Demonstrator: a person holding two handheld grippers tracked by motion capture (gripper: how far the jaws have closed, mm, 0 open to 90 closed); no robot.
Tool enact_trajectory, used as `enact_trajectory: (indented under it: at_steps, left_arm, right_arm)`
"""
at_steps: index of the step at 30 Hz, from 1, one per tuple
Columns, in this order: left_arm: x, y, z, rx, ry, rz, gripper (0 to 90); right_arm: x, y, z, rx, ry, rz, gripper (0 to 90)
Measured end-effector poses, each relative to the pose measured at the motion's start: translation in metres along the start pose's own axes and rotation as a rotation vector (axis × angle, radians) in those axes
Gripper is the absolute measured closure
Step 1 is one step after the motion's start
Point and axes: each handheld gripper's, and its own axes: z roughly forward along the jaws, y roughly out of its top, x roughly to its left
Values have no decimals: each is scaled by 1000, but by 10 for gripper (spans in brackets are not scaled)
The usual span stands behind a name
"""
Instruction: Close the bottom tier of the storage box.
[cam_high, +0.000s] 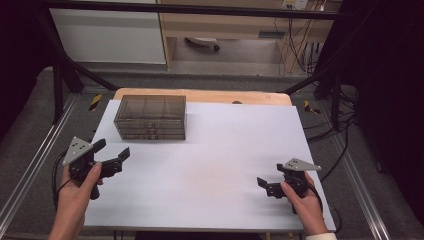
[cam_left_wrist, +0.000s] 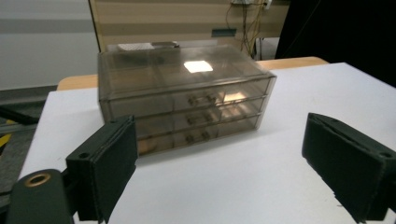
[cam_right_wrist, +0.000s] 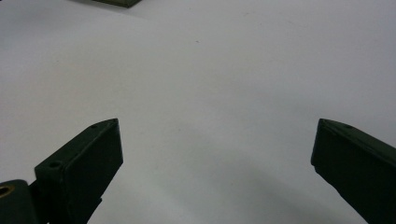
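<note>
White tabletop (cam_high: 220, 165) carries a smoky clear drawer box (cam_high: 150, 117) in the frame's upper left; the left gripper (cam_high: 114, 149), lower left, and right gripper (cam_high: 265, 185), lower right, both gape wide, holding nothing

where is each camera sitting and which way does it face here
High view: fixed above the person's side, facing forward and down on the white table; shows both forearms, the left tool and right tool.
Left gripper view: rides the left tool, facing the smoky drawer box; shows its own open jaws.
Right gripper view: rides the right tool, facing down at bare table; shows its own open jaws.
Shared: the drawer box appears in the high and left gripper views.
</note>
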Motion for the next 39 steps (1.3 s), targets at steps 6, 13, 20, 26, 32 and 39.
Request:
enact_trajectory:
  at_steps: [6, 13, 20, 26, 32, 39]
  left_arm:
    - [8, -9, -8, 20, 8, -2, 92]
    - [13, -21, -12, 49, -2, 2, 68]
    - [12, -37, -7, 75, -7, -23, 75]
    - [5, -52, 0, 104, -24, -31, 78]
    - [2, -60, 3, 125, -22, -40, 77]
    - [1, -68, 5, 153, -21, -37, 77]
  right_arm:
    - [-1, -3, -6, -3, -5, 4, 37]
    - [-1, -7, -13, -4, -15, 8, 34]
    - [-1, -7, -12, 0, -19, 1, 34]
    - [-1, -8, -11, 1, -22, 0, 33]
    - [-2, -8, -10, 7, -21, -4, 33]
    - [-1, -8, -9, 9, -22, -5, 33]
